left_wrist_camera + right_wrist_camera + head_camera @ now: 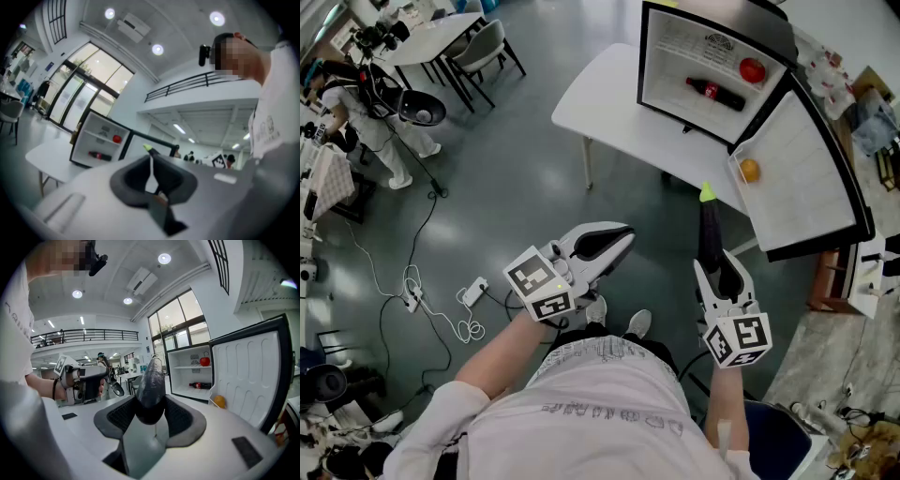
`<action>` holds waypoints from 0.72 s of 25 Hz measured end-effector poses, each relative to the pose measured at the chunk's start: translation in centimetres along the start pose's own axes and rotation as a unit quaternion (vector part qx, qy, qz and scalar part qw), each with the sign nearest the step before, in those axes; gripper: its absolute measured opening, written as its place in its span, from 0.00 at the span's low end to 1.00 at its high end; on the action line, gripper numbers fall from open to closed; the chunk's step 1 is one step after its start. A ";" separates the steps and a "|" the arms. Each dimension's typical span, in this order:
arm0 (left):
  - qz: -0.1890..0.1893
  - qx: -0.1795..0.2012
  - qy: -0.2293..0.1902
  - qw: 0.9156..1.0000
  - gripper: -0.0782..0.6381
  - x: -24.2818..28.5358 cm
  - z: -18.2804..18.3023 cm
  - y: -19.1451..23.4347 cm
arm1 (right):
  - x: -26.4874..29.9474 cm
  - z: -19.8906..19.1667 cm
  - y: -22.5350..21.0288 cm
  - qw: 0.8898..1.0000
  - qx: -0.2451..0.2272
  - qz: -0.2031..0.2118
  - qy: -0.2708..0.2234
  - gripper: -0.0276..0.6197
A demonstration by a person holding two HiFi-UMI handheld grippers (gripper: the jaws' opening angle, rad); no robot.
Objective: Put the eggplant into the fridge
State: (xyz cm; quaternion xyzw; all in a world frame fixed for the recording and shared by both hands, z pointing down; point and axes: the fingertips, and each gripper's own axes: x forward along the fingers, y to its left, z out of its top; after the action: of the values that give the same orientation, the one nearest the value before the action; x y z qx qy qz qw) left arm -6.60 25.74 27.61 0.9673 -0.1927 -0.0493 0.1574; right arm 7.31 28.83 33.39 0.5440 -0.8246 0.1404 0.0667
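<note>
The right gripper (151,411) is pinching the eggplant (151,378) by its fat dark end. The jaws are standing wide around it, the pads are pressing on both flanks, and the green stem end is pointing out ahead of the jaws. The left gripper (619,239) is hanging off to the left of the right one with its jaws pressed together and nothing between them.

Straight ahead of the right gripper and a little to its right, the fridge (675,56) is sitting open on a white table (600,94), well apart from the eggplant's tip. I am judging this to be the carry-in, with the placing not yet begun.

To do it well, the person is going to want the stem end leading into the lower compartment. A bottle (715,93) is lying there toward the back, and the bare floor in front of it looks like the place to aim for. A red fruit (752,69) is sitting higher up, where there looks to be less room for something this long. The hold is at one end only, so the long free end could be swinging about. A slow, straight push seems wise, with the jaws letting go only once the eggplant is resting on the floor.

For room, the open door (811,169) is standing close on the gripper's right, with an orange (750,170) sitting in its pocket. Its dark rim is the nearest thing to clip, and the fridge's black frame is the next. To the gripper's left the way is lying open.
</note>
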 end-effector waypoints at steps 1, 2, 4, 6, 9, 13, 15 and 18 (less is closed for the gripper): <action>0.000 0.000 0.000 1.000 0.14 0.0 0.0 0.0 | 0.0 0.1 0.0 1.000 0.000 0.000 -0.001 0.34; -0.001 0.000 0.000 1.000 0.14 0.0 0.0 0.0 | 0.1 0.1 0.1 1.000 0.000 0.000 -0.001 0.34; -0.002 0.000 0.000 1.000 0.14 0.0 0.0 -0.1 | 0.1 0.2 0.1 1.000 0.001 -0.001 -0.003 0.34; -0.002 0.001 0.000 1.000 0.14 0.0 0.1 -0.2 | 0.0 0.4 0.1 1.000 0.002 -0.003 -0.008 0.35; -0.002 0.001 -0.001 1.000 0.14 0.0 0.2 -0.4 | 0.0 0.8 0.0 1.000 0.007 -0.004 -0.018 0.35; -0.003 0.002 -0.001 1.000 0.14 0.3 0.1 -0.7 | -0.1 0.8 -0.1 1.000 0.007 -0.003 -0.020 0.35; -0.002 0.002 0.000 1.000 0.14 0.6 0.0 -0.8 | -0.2 0.6 -0.3 1.000 0.008 0.000 -0.019 0.35; -0.001 0.002 0.000 1.000 0.14 1.1 -0.2 -1.1 | -0.5 0.4 -0.7 1.000 0.011 0.004 -0.018 0.35</action>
State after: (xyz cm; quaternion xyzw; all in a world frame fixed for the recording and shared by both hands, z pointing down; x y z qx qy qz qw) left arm -5.19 26.37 27.43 0.9678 -0.1916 -0.0491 0.1559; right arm 8.21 28.86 32.98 0.5441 -0.8261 0.1396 0.0458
